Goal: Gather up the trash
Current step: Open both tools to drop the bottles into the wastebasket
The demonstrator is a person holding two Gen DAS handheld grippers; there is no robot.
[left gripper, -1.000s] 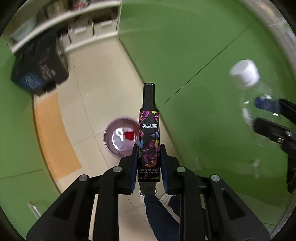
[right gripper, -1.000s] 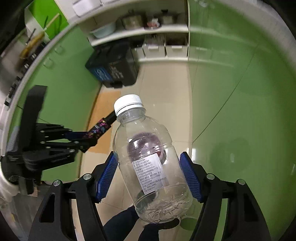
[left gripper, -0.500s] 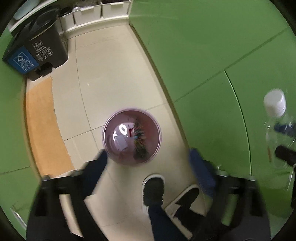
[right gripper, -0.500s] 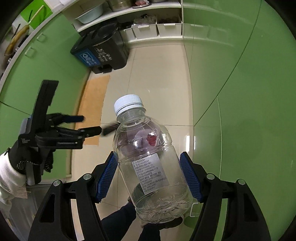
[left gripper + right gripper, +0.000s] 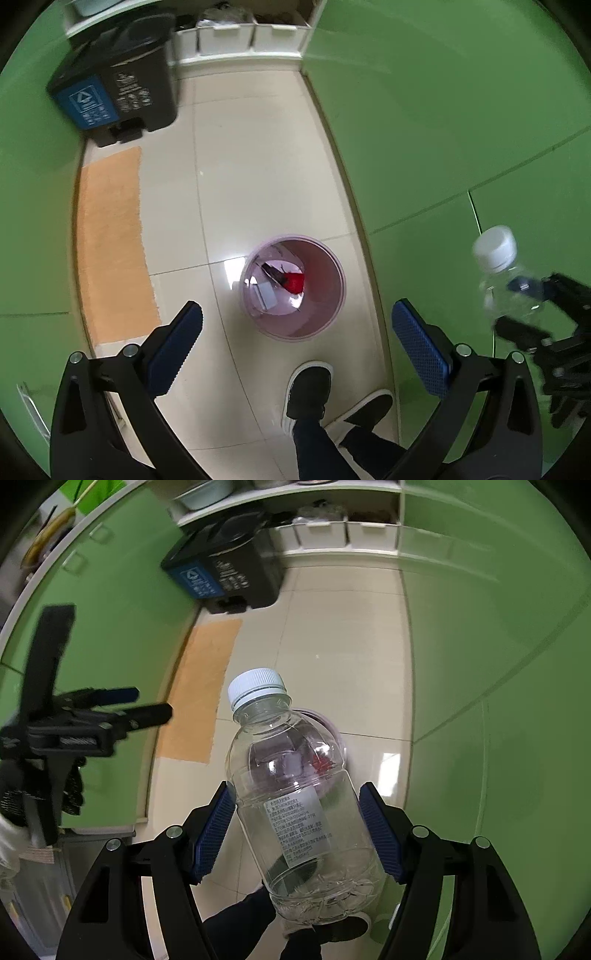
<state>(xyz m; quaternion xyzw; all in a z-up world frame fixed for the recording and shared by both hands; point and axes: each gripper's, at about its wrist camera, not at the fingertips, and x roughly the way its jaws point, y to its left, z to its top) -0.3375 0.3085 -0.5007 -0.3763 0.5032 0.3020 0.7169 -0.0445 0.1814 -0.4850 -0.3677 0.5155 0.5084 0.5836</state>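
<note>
Our left gripper (image 5: 295,343) has just been opening and now hangs wide and empty, low in frame, above the pink bin (image 5: 325,258) at centre. Our right gripper (image 5: 297,827) clamps the clear bottle (image 5: 295,797) at lower centre

A dark pedal bin (image 5: 122,92) with a blue recycling label stands on the pale tiled floor (image 5: 258,177) at its far end, against the left green cabinet front (image 5: 33,192). Just in front of it an orange mat (image 5: 110,247) lies along the floor's left edge. White storage boxes (image 5: 243,35) sit on a low shelf beyond. Two dark shoes (image 5: 310,391) with white soles stand at the floor's near edge, beside the right green cabinets (image 5: 461,129).
</note>
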